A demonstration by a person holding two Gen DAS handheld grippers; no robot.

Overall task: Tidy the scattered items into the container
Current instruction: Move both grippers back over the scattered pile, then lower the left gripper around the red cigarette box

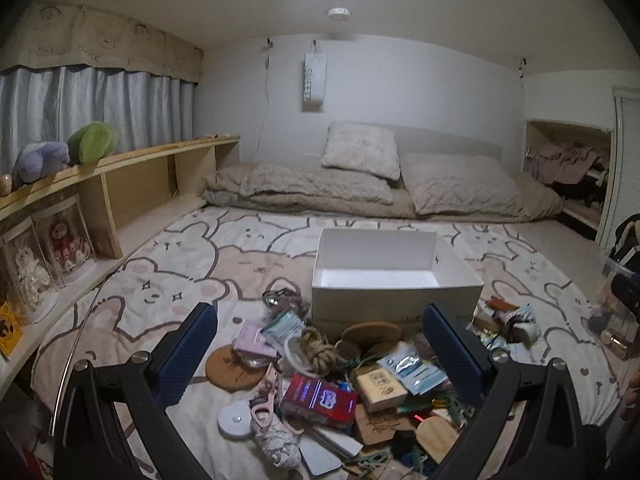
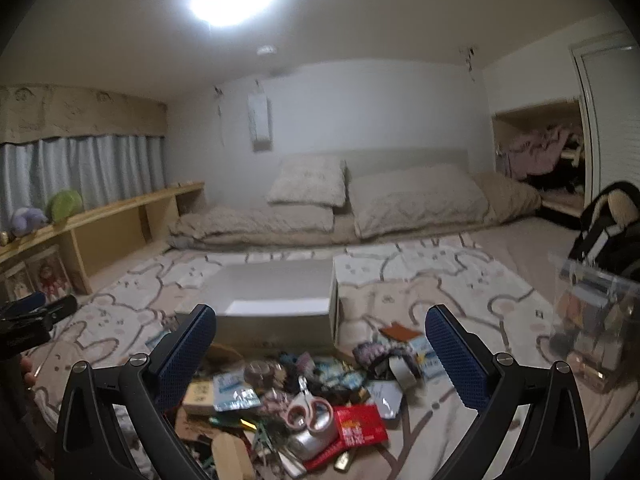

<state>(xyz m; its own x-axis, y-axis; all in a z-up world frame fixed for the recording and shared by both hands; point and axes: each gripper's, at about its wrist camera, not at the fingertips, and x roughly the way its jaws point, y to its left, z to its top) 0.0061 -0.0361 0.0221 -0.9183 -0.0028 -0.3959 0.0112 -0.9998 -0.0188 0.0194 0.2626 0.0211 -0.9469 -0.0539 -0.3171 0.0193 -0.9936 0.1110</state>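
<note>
Bedroom clutter covered a cartoon-bear bedspread (image 1: 168,280), with curtains and a wooden shelf (image 1: 132,160) of plush toys along the left wall and pillows at the far end.

Going from left to right, the left gripper (image 1: 320,344) hung over the near pile with its blue-padded jaws spread wide and nothing between them. Under it lay a cork coaster (image 1: 230,368), a coil of rope (image 1: 320,350), a red box (image 1: 318,398) and a cream box (image 1: 380,388), jumbled and overlapping. Beyond the pile, touching its far edge, stood the white box (image 1: 394,298), open at the top and seemingly empty.

Further right, the right gripper (image 2: 320,344) was also wide open and held nothing. Pink-handled scissors (image 2: 310,410) lay between its jaws in that view, on a silver tape roll, with a red packet (image 2: 362,428) beside them; their long axis ran roughly toward the container, so the jaws would likely cross it cleanly. From this side the container (image 2: 276,314) lay ahead and slightly left. At the far right stood a clear bin (image 2: 596,316).

Both grippers seemed about equally near the pile; no item appeared packed yet.
</note>
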